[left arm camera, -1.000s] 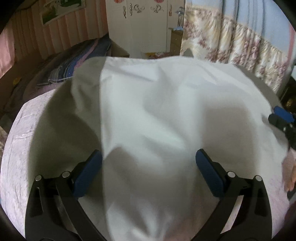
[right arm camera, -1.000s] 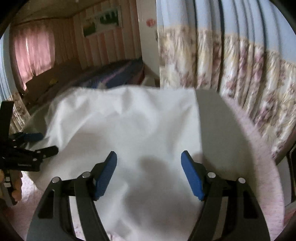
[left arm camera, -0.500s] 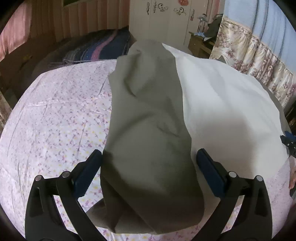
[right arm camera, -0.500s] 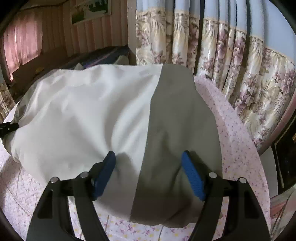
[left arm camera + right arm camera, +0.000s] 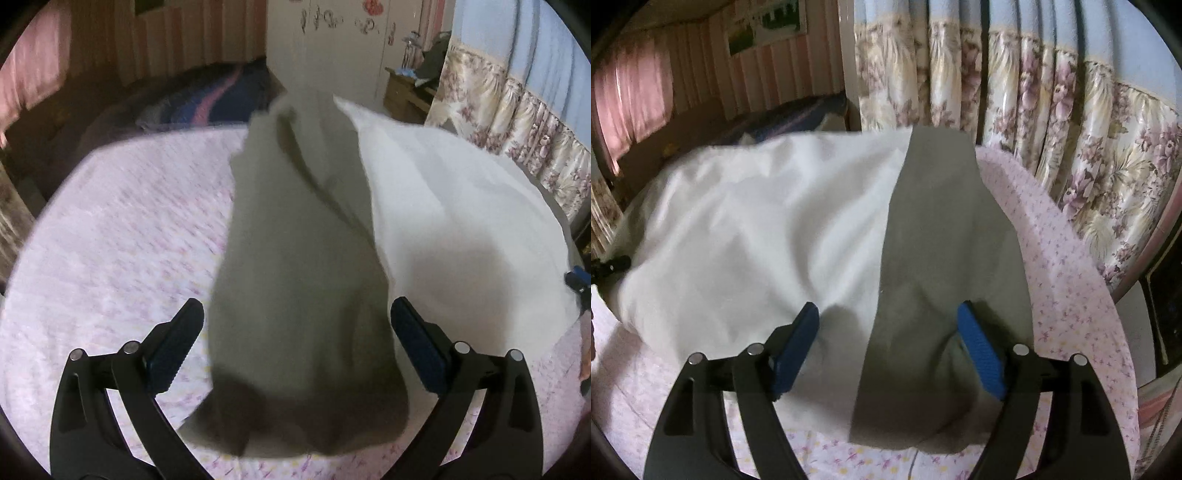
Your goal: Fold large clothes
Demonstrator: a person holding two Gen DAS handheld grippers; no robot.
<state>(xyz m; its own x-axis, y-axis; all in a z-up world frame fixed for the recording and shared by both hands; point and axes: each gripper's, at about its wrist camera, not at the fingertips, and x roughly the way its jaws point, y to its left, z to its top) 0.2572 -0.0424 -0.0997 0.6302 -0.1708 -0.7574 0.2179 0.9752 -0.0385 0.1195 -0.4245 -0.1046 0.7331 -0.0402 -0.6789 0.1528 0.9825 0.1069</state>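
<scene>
Bedsheet (image 5: 122,236), pink with small flowers, covers the bed under us. On it lies the white garment (image 5: 757,236), its grey-shaded side panels folded over at each end. Flowered curtains (image 5: 1052,110) hang beyond the bed. Our left gripper (image 5: 295,336) stands wide, the grey fold (image 5: 295,295) between its blue pads but not pressed. Our right gripper (image 5: 888,332) is opening, its pads straddling the cloth (image 5: 942,258) with no grip on it.
</scene>
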